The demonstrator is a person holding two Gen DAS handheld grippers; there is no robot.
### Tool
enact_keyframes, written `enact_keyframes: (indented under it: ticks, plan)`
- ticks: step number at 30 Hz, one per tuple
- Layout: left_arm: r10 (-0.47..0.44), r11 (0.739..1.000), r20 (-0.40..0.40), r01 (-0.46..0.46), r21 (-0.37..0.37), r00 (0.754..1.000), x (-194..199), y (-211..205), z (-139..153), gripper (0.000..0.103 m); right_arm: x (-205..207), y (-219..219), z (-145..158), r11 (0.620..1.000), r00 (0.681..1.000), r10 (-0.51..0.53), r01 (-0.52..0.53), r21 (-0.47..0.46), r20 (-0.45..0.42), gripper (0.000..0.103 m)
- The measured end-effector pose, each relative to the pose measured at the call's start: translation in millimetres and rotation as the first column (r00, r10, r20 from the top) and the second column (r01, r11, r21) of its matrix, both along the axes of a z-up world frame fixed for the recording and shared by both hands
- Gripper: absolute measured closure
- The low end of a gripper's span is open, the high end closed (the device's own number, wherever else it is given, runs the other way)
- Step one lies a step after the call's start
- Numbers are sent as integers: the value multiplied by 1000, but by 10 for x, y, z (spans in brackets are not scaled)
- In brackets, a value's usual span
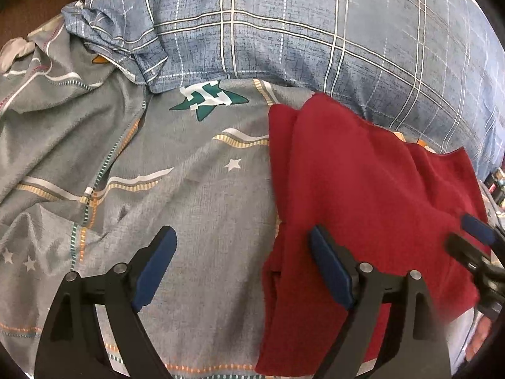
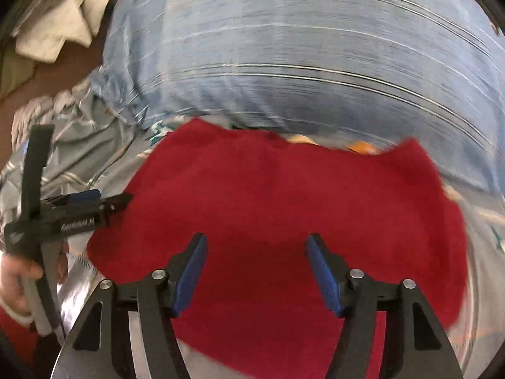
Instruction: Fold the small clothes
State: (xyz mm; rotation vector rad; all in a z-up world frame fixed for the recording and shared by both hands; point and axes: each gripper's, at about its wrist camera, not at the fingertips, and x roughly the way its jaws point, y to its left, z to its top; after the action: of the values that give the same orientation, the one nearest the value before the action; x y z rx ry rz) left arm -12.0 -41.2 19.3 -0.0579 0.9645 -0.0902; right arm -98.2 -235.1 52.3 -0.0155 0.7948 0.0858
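A red garment [image 1: 363,195] lies folded on the grey patterned bedsheet [image 1: 195,189]; in the right wrist view it [image 2: 284,195] fills the middle. My left gripper [image 1: 243,243] is open and empty, its right finger over the garment's left edge, its left finger over the sheet. My right gripper [image 2: 255,252] is open and empty, just above the garment's near part. The right gripper's tips show at the right edge of the left wrist view [image 1: 470,233]. The left gripper shows from the side at the left of the right wrist view [image 2: 104,200].
A blue plaid pillow [image 1: 300,31] lies behind the garment and touches its far edge; the right wrist view shows it blurred [image 2: 300,63]. Rumpled grey sheet [image 1: 47,110] bunches at the left. White cloth [image 2: 63,25] lies at the far left. A hand [image 2: 19,281] holds the left gripper.
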Motion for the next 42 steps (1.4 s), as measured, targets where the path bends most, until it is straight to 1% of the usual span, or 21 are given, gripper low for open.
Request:
enact_keyframes:
  ticks: [2, 5, 7, 9, 12, 15, 17, 18, 19, 21, 25, 29, 33, 38, 42]
  plan:
    - [0, 1000, -7, 0, -11, 1000, 10, 12, 1, 15, 259, 160, -73, 1000, 999, 12, -12, -25, -34, 36]
    - [-7, 1000, -8, 7, -12, 1000, 13, 16, 11, 15, 600, 277, -227, 999, 995, 31, -32, -7, -90, 34]
    - [-10, 1000, -9, 9, -13, 1000, 12, 14, 7, 15, 770, 345, -249, 999, 996, 24, -27, -35, -83, 34]
    - [-10, 1000, -14, 9, -19, 1000, 15, 17, 5, 15, 849, 386, -202, 999, 996, 22, -26, -39, -91, 34]
    - [-11, 1000, -19, 10, -24, 1000, 24, 21, 1, 15, 932, 404, -120, 1000, 997, 24, -24, -9, -76, 34]
    - [-10, 999, -24, 9, -31, 1000, 28, 29, -12, 15, 1009, 440, -100, 999, 997, 32, -32, 5, -69, 34]
    - [-8, 999, -27, 7, -36, 1000, 31, 33, -20, 15, 1091, 513, -164, 999, 995, 39, -40, -5, -88, 34]
    - [-8, 999, -27, 7, -36, 1000, 34, 35, -26, 15, 1139, 562, -235, 999, 993, 47, -49, -16, -111, 34]
    - [-7, 999, -28, 6, -35, 1000, 37, 34, -36, 15, 1181, 597, -290, 998, 990, 51, -55, -29, -130, 31]
    - [-6, 999, -31, 4, -39, 999, 50, 40, -51, 15, 1219, 668, -341, 996, 993, 53, -60, -70, -107, 30]
    - [-4, 999, -36, 2, -50, 999, 58, 53, -69, 15, 1286, 630, -294, 999, 990, 34, -37, -23, -140, 29]
    - [-4, 999, -37, 2, -53, 999, 56, 55, -83, 15, 1284, 660, -265, 999, 987, 47, -48, -5, -151, 29]
    - [-3, 998, -39, 1, -59, 999, 57, 59, -97, 15, 1274, 749, -180, 998, 987, 62, -60, 20, -147, 24]
    - [1, 998, -42, -3, -64, 999, 66, 56, -103, 13, 1311, 912, -188, 996, 981, 84, -87, -13, -172, 25]
    - [1, 998, -45, -4, -70, 999, 76, 59, -106, 12, 1331, 971, -199, 995, 983, 89, -94, -21, -162, 25]
